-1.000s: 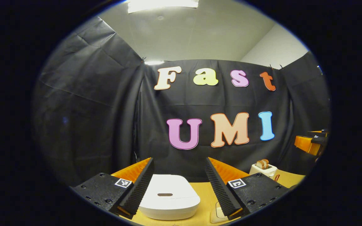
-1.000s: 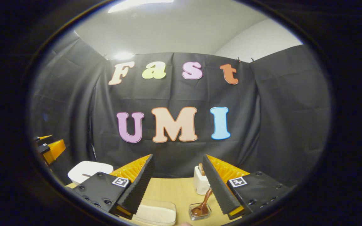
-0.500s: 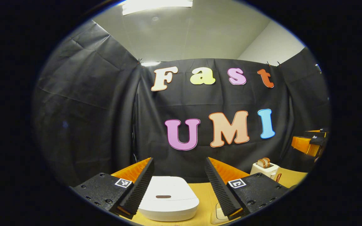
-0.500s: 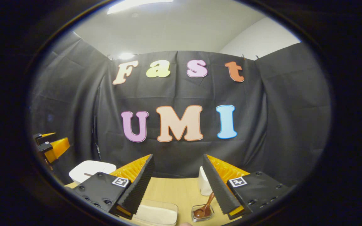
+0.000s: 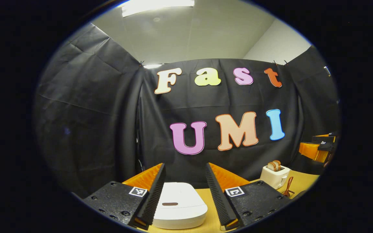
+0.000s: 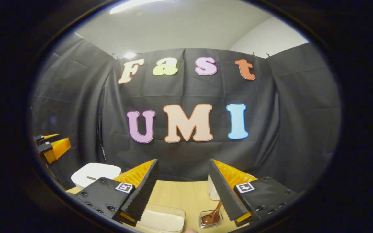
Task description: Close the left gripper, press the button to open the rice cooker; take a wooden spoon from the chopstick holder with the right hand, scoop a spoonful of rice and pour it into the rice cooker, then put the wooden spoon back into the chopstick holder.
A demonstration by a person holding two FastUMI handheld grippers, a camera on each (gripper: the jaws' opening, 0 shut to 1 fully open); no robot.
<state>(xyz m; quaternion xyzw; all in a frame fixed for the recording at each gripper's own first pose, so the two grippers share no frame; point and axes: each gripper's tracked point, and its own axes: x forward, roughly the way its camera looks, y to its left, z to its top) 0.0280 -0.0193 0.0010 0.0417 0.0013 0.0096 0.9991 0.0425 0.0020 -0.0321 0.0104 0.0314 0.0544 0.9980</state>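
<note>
A white rice cooker (image 5: 181,208) with its lid down sits on the wooden table just below and ahead of my left gripper (image 5: 185,165), a dark oval button (image 5: 169,204) on its front. The left gripper is open with a narrowed gap and holds nothing. The rice cooker (image 6: 92,172) also appears at the left of the right gripper view. My right gripper (image 6: 183,161) is open and empty above the table. A wooden spoon (image 6: 215,213) stands in a small clear holder (image 6: 206,224) beside its right finger. A clear box of white rice (image 6: 162,220) lies below its left finger.
A white toaster (image 5: 273,176) with bread slices stands at the back right, near the spoon (image 5: 289,187). The toaster (image 6: 211,191) is partly hidden behind the right finger. Each gripper appears at the edge of the other's view: the right (image 5: 317,148), the left (image 6: 52,147).
The left gripper's fingers have drawn closer together over the rice cooker. The right gripper has drifted slightly, so the spoon holder and rice box sit a little lower in its view.
</note>
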